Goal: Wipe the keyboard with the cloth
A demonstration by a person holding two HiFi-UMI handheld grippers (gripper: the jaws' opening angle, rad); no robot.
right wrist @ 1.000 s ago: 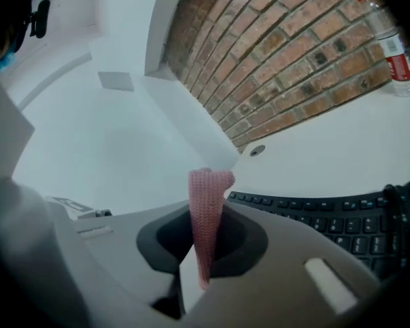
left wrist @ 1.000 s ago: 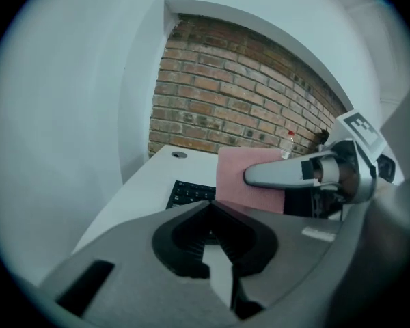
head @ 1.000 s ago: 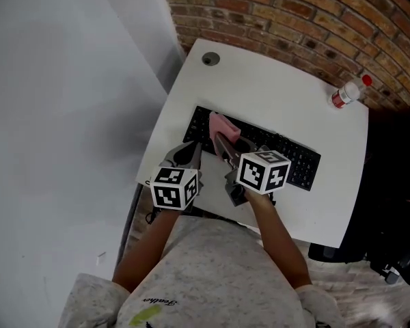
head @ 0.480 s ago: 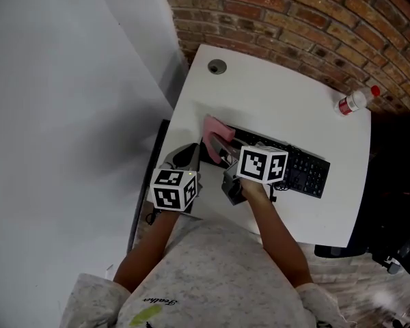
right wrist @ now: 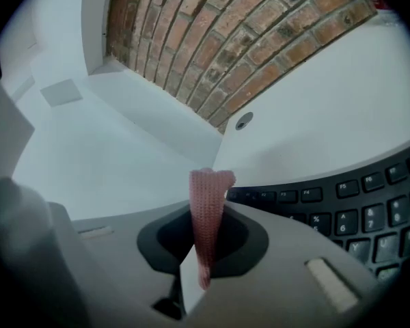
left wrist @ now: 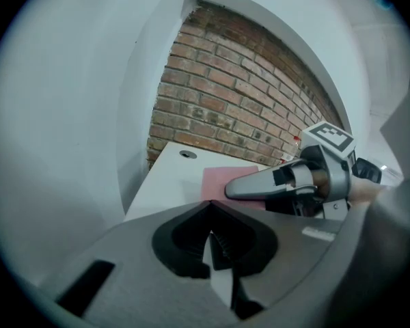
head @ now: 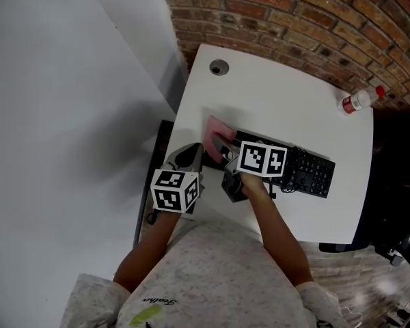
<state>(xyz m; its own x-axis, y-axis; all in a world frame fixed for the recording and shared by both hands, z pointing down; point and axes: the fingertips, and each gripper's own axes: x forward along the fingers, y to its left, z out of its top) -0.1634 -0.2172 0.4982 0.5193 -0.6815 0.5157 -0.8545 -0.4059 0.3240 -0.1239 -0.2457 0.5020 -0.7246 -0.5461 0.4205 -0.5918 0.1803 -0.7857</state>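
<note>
On the white table [head: 280,94] set in a brick-walled corner, a black keyboard [head: 313,173] lies aslant near the front edge. The right gripper [head: 223,149] reaches over the keyboard's left end, its jaws pressed together on a fold of the pink cloth [right wrist: 206,207], the rest of which spreads on the table just past that end of the keys. The left gripper [head: 190,157] hovers just beside it at the table's near-left edge, jaws closed with nothing between them. A small bottle [head: 359,100] lies at the far right corner, and a round grommet [head: 219,67] sits near the far left.
</note>
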